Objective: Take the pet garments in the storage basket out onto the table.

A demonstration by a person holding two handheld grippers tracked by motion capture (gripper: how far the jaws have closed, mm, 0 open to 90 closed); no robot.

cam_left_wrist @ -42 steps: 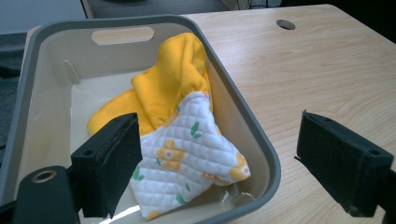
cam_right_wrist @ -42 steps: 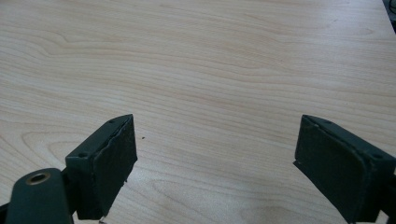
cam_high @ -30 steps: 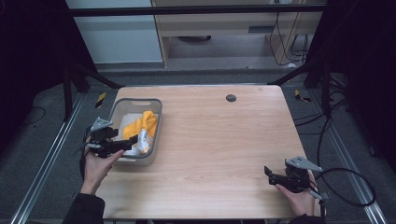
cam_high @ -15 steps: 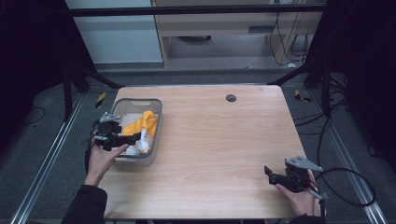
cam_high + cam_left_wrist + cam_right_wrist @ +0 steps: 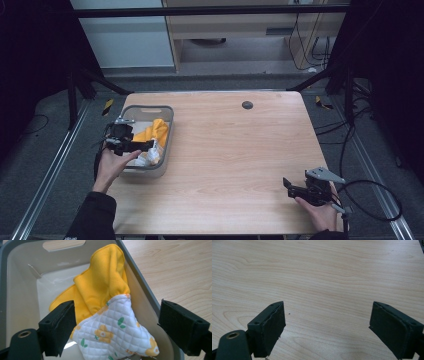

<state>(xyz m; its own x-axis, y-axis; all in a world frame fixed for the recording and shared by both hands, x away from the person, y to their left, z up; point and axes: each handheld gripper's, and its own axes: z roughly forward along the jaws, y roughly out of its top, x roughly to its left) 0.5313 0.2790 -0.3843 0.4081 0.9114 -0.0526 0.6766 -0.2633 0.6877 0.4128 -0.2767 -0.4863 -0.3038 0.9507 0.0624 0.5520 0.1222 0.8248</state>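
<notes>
Two hand-held grippers: our left hand-held gripper (image 5: 117, 332), jaws wide, straddles quilted cloth (image 5: 113, 333) in grey bin (image 5: 142, 287), ready to pinch; right hand-held gripper (image 5: 327, 327), jaws wide, idles over surface (image 5: 324, 277).

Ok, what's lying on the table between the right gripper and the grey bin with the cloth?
Nothing: in the high view, bare wood runs from the right gripper to the grey bin holding the cloth.

The high view is pretty dim and soft, with the light wooden table (image 5: 225, 150) the only bright patch and near-black surroundings on either side of it. Both gripper views are evenly lit and fairly sharp. There's mild glare on the glossy floor of the grey plastic bin (image 5: 22, 290), and the nearest black jaws blur slightly.
</notes>
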